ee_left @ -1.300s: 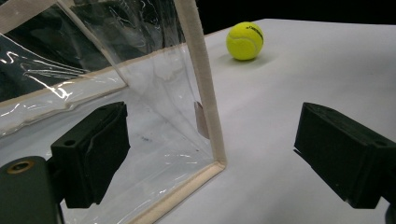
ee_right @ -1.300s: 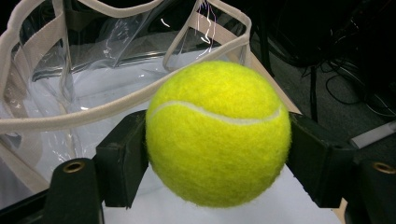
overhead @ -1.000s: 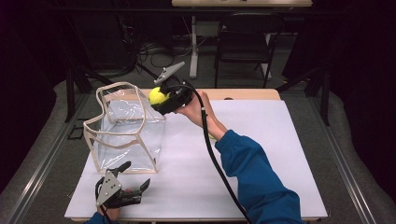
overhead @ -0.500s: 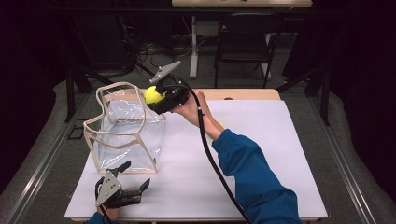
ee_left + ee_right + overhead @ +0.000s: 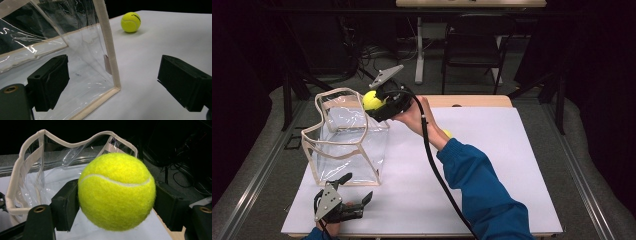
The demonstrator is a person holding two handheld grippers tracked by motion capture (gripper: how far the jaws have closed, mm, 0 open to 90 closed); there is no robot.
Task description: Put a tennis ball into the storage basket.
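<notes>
A clear plastic bag [image 5: 344, 135] with beige trim stands open-topped on the left of the white table [image 5: 512, 165]. My right gripper [image 5: 373, 101] hovers over the bag's far right rim, shut on a yellow tennis ball [image 5: 371, 100]. In the right gripper view the ball [image 5: 116, 192] sits squeezed between both pads [image 5: 65, 203], with the bag's mouth [image 5: 25, 170] just beyond. A second tennis ball [image 5: 130, 22] lies on the table past the bag, partly hidden by the forearm [image 5: 447, 133]. My left gripper [image 5: 358, 187] rests open by the bag's near right corner [image 5: 110, 62], holding nothing.
The right gripper's black cable [image 5: 434, 165] runs along the blue sleeve [image 5: 482, 190]. A wooden strip [image 5: 472, 101] borders the table's far edge. A chair [image 5: 472, 55], desk legs and floor cables stand beyond. Bare white surface spreads to the right.
My right gripper has drifted slightly left with the tennis ball, closer over the bag's rim. The left gripper and the bag have stayed put.
</notes>
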